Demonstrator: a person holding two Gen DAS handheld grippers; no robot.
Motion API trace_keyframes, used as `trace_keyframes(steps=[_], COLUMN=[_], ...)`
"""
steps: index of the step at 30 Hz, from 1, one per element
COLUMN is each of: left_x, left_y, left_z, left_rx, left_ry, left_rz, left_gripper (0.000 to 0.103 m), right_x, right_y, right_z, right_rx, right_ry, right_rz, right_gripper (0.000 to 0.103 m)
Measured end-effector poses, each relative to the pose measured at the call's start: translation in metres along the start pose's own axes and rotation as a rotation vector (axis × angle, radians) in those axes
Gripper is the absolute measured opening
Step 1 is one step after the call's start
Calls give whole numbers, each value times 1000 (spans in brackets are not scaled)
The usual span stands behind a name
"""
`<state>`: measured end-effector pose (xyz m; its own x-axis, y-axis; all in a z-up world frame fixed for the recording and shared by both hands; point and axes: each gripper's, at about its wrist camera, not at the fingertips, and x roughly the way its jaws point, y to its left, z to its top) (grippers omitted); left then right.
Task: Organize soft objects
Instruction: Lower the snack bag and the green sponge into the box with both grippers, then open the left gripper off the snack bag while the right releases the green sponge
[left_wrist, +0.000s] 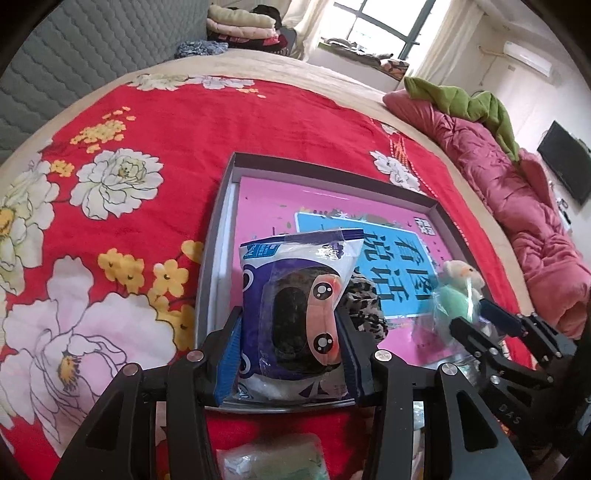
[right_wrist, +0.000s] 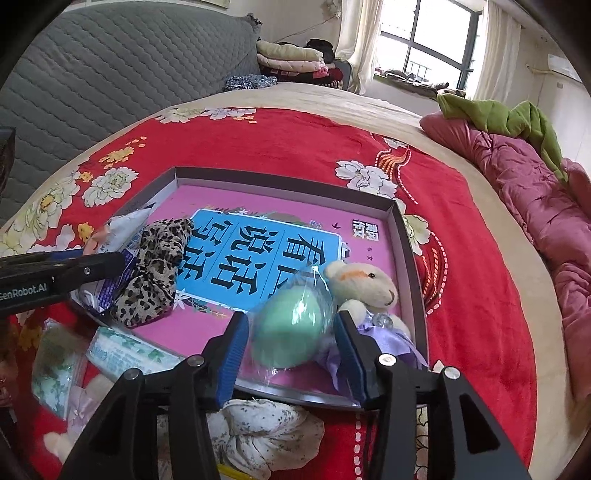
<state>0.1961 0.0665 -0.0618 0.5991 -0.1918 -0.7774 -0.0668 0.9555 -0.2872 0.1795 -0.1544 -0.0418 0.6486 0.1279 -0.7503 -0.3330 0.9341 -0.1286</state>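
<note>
left wrist view: my left claw (left_wrist: 291, 332) grips a plastic packet (left_wrist: 295, 314) printed with cartoon eyes, both blue pads pressed on its sides, over the near edge of the grey tray (left_wrist: 218, 236) on the bed (left_wrist: 166, 122). just right of the claw, a leopard scrunchie (left_wrist: 365, 306) lies in the tray. right wrist view: my right claw (right_wrist: 291, 332) stands loosened around a green ball in clear wrap (right_wrist: 291, 328), gaps showing at both pads. a teddy bear (right_wrist: 365, 284) sits just beyond its right finger.
</note>
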Motion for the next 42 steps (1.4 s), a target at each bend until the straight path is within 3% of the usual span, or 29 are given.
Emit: trace_keyframes(steps=[10,15,28,42], left_x=[0,-2,-2,-5], left_y=[2,-6,-2,3], left_z=[1,0,0,2], left_rx=[-3,57,20,0], left_ry=[6,-12,19,46], left_rz=[23,106,17,-9], left_gripper=[50,58,63,65], right_x=[-10,-14,-21,-31], right_y=[2,0,-5,-9], right_z=[3,3,1,1], right_rx=[-7,4,21,22], right_ry=[-24,-35,-44,-57], right_rz=[-2,0,-10,-19], right_gripper=[52,52,52,52])
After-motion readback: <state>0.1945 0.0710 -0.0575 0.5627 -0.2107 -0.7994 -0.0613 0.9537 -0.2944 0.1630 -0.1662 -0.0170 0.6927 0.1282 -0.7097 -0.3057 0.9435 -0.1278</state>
